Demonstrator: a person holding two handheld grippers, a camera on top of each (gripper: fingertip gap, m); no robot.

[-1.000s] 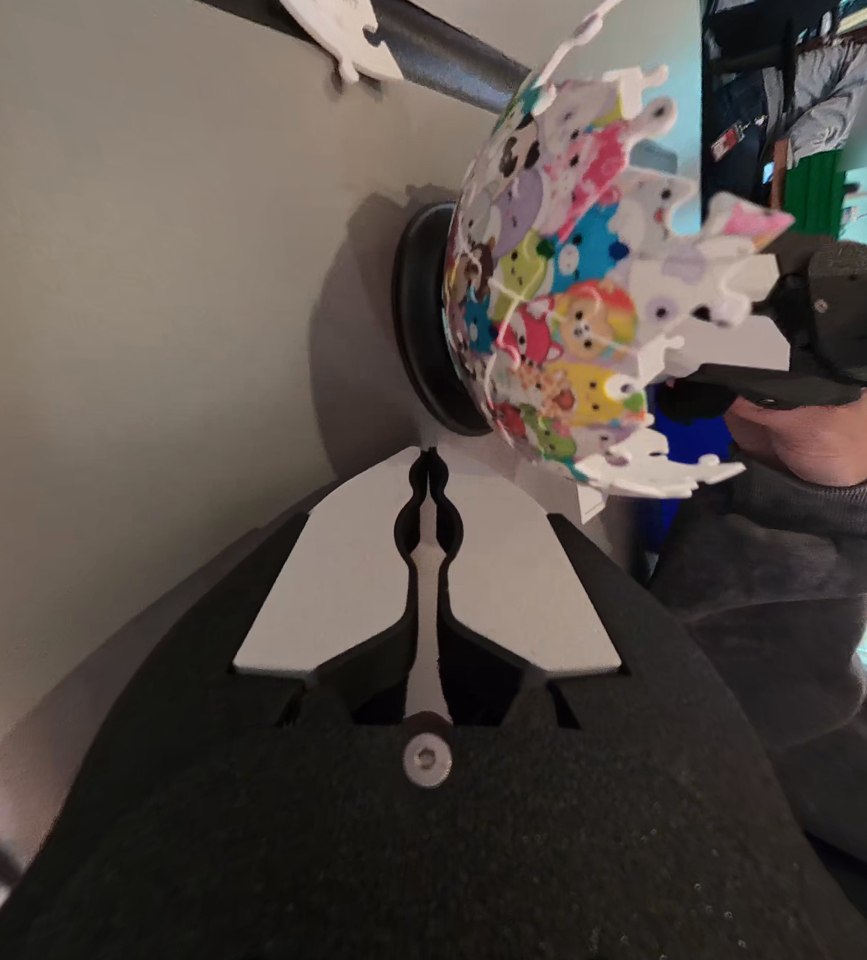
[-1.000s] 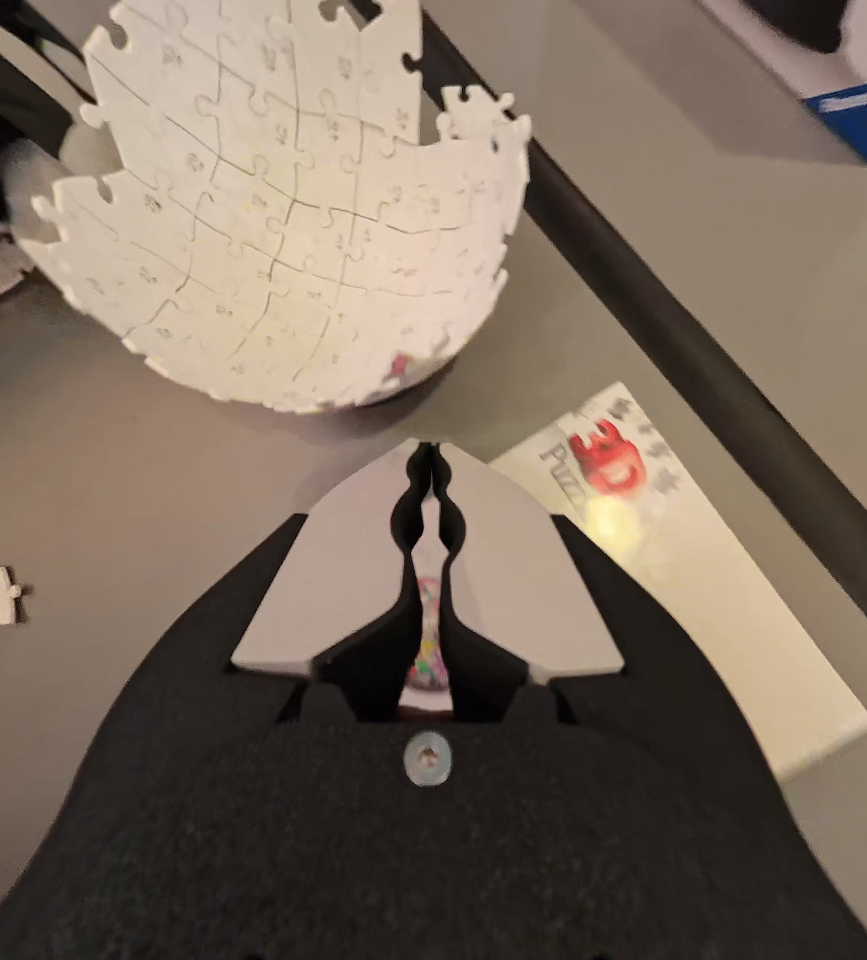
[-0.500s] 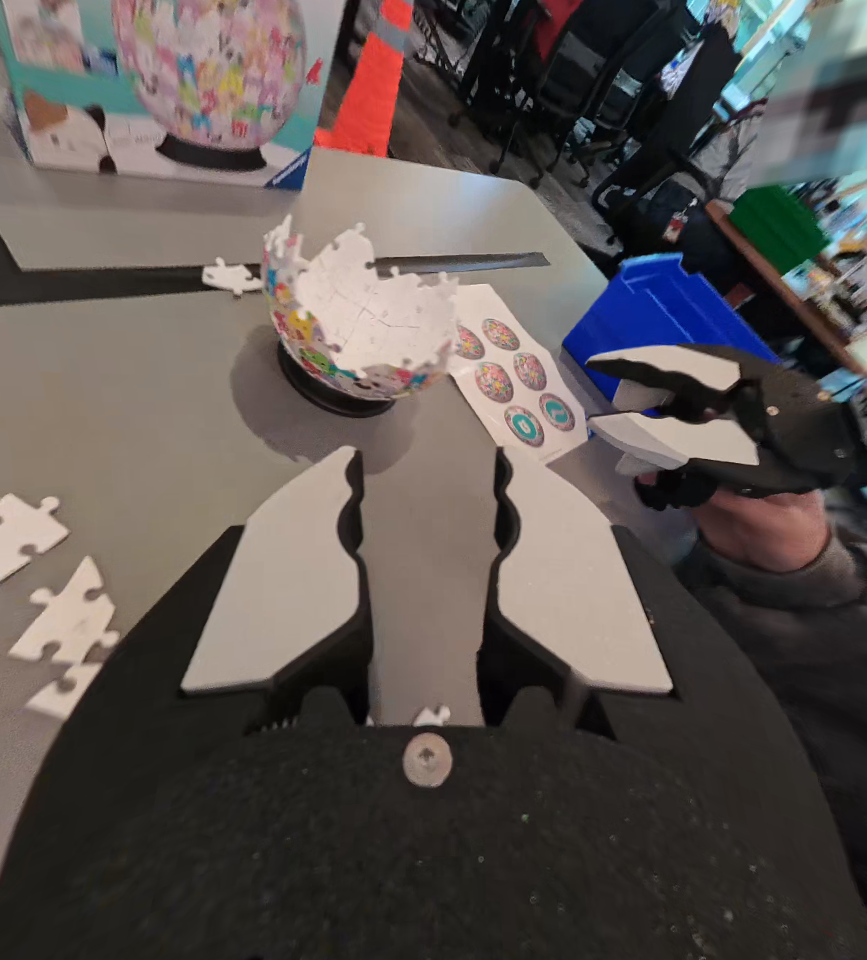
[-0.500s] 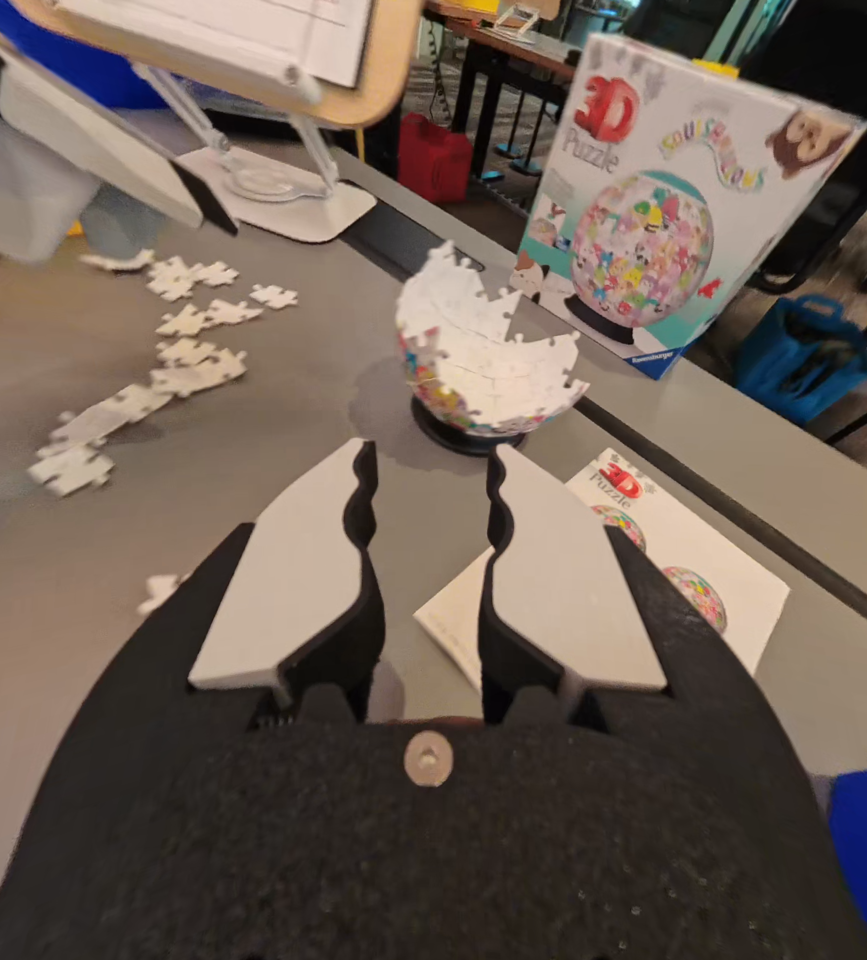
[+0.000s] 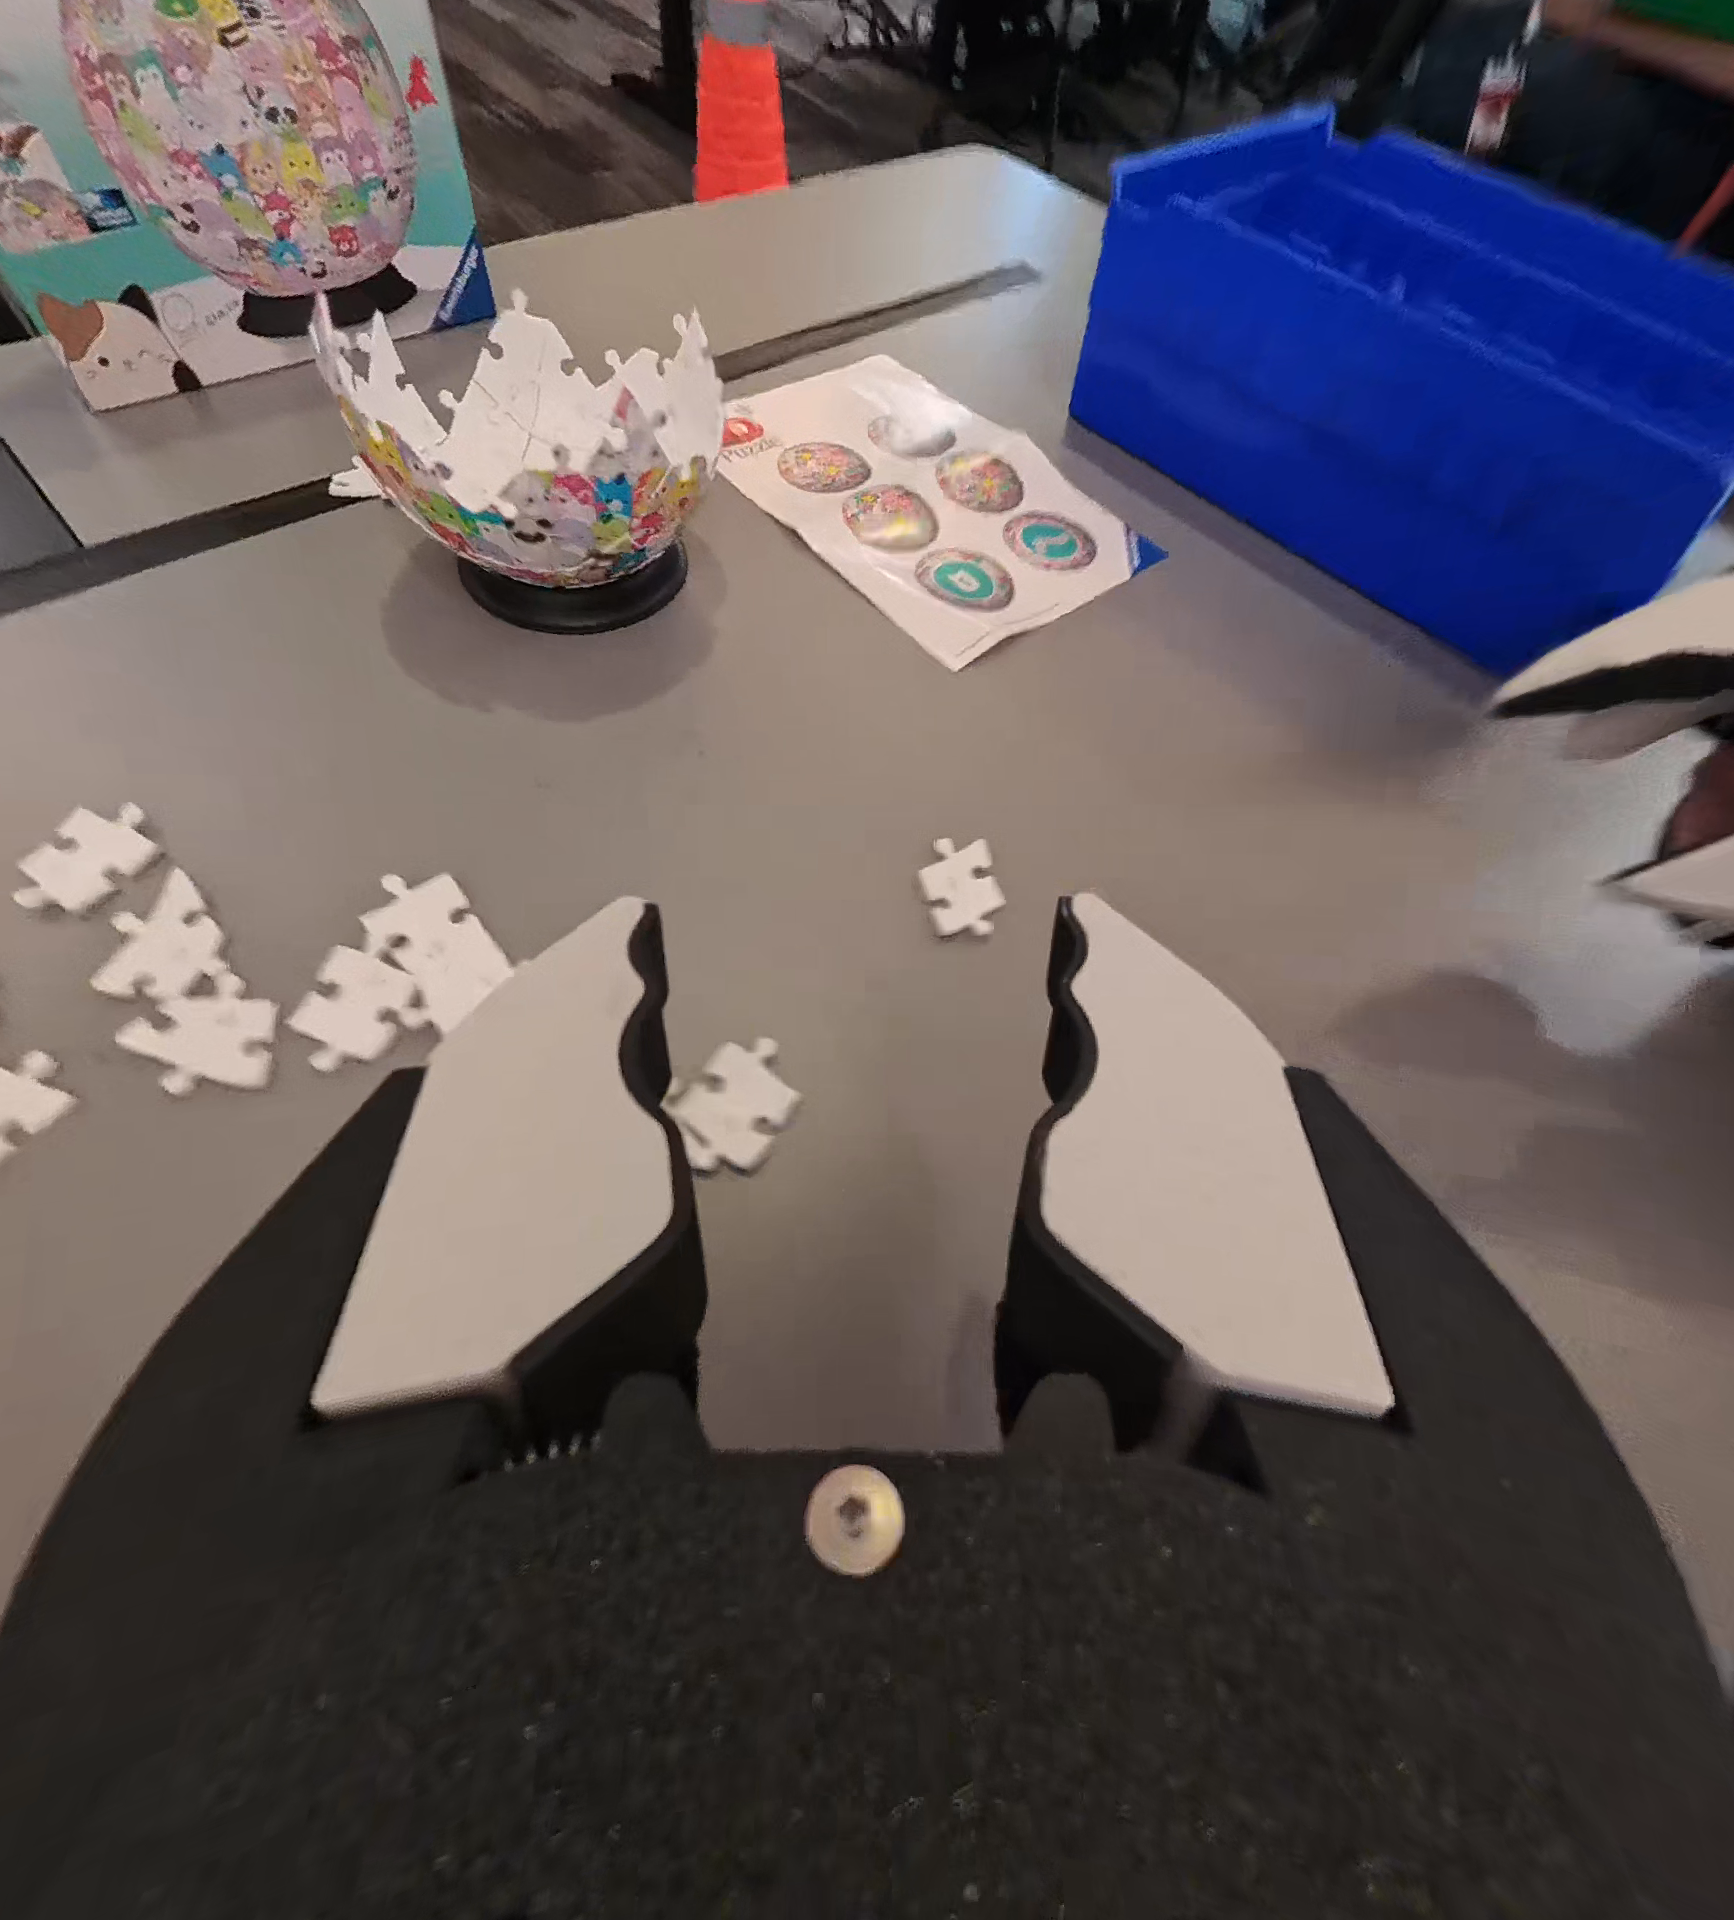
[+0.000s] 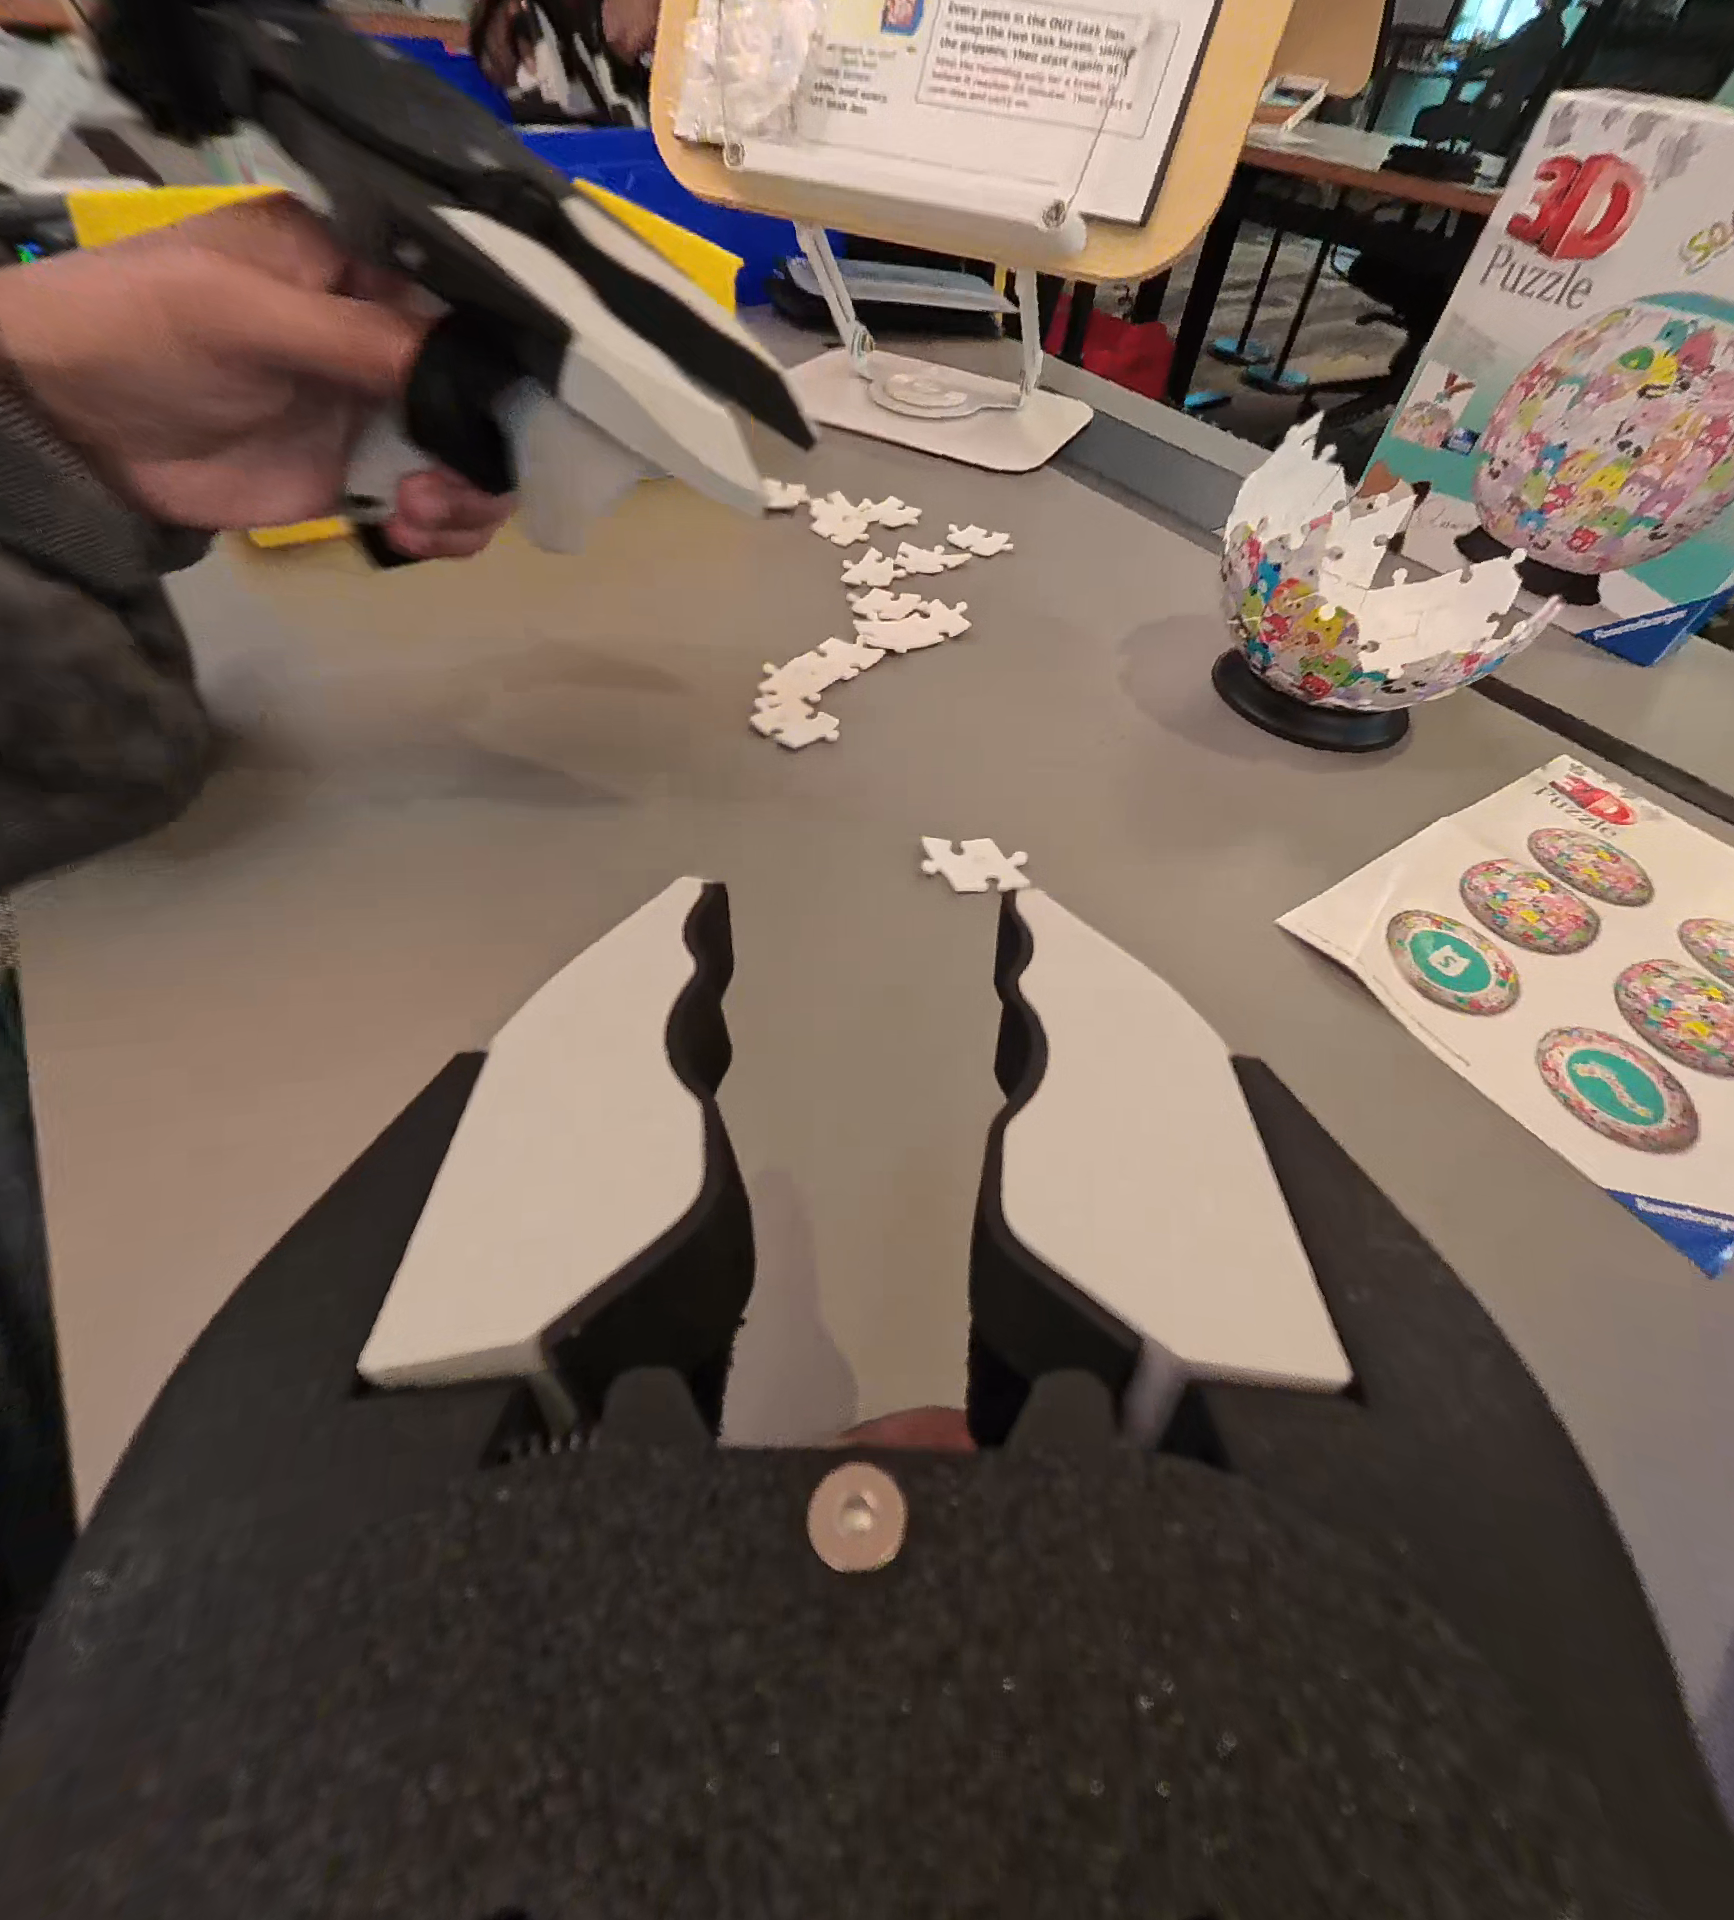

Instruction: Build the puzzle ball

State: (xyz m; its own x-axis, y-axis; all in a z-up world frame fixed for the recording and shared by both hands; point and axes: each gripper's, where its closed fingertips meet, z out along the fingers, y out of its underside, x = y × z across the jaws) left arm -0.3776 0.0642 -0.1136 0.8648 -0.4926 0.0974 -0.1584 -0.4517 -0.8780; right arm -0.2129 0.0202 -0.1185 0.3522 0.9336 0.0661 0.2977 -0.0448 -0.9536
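The half-built puzzle ball (image 5: 541, 468) is a colourful open bowl with a white inside, standing on a black ring stand (image 5: 572, 597) on the grey table; it also shows at the right of the right wrist view (image 6: 1351, 613). Several loose white pieces (image 5: 188, 997) lie at the left, also seen farther off in the right wrist view (image 6: 863, 613). A single piece (image 5: 958, 888) lies ahead of my left gripper (image 5: 852, 914), which is open and empty. My right gripper (image 6: 858, 899) is open and empty, with that single piece (image 6: 975, 864) just beyond its right fingertip.
The puzzle box (image 5: 208, 177) stands behind the ball. A printed leaflet (image 5: 936, 504) lies right of the ball. A blue bin (image 5: 1434, 384) sits at the table's right edge. A document stand (image 6: 936, 208) is at the far side. A hand (image 6: 208, 364) holds the left gripper. The single piece (image 5: 958, 888) lies around 12 centimeters away from my left fingertips. Seen from the right wrist view (image 6: 975, 859) as well. To the half-built puzzle ball (image 5: 541, 468): left tips about 20 centimeters, right tips about 30 centimeters. It is also in sight in the right wrist view (image 6: 1255, 525).
Both grippers have pulled back from the ball and opened wider. One second ago both were shut right at the ball, the right one on a piece; now both are empty above the table.
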